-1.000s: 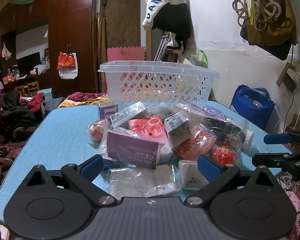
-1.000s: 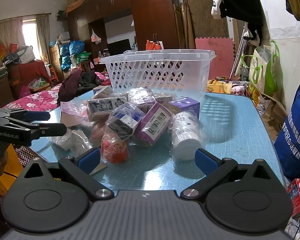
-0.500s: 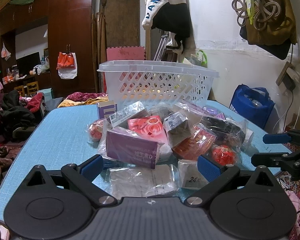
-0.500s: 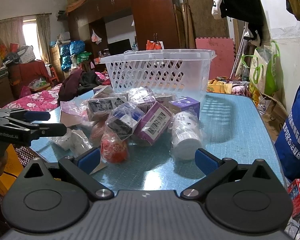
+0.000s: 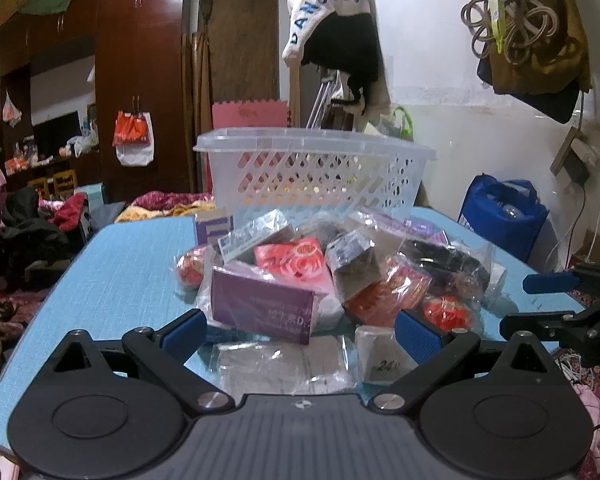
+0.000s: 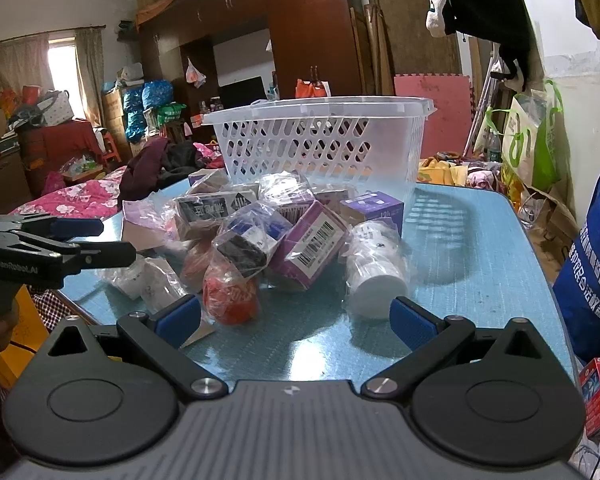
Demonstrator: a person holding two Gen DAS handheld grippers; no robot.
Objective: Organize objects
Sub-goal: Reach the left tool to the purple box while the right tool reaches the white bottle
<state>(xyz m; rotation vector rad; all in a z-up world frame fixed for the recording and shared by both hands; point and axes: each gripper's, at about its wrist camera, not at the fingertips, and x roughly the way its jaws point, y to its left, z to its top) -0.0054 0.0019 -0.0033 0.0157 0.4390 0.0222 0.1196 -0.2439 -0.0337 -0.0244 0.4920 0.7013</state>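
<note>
I hold my left gripper spread wide, empty, before the pile of wrapped packets at 12 o'clock; my right gripper gapes likewise, the white basket behind them.

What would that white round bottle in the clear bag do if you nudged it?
The white bottle lies on its side on the blue table, so it would probably roll rather than slide. Its loose, glossy plastic bag may slip or bunch between the jaws. It looks like rigid plastic, so it is likely stiff and not especially fragile.
</note>
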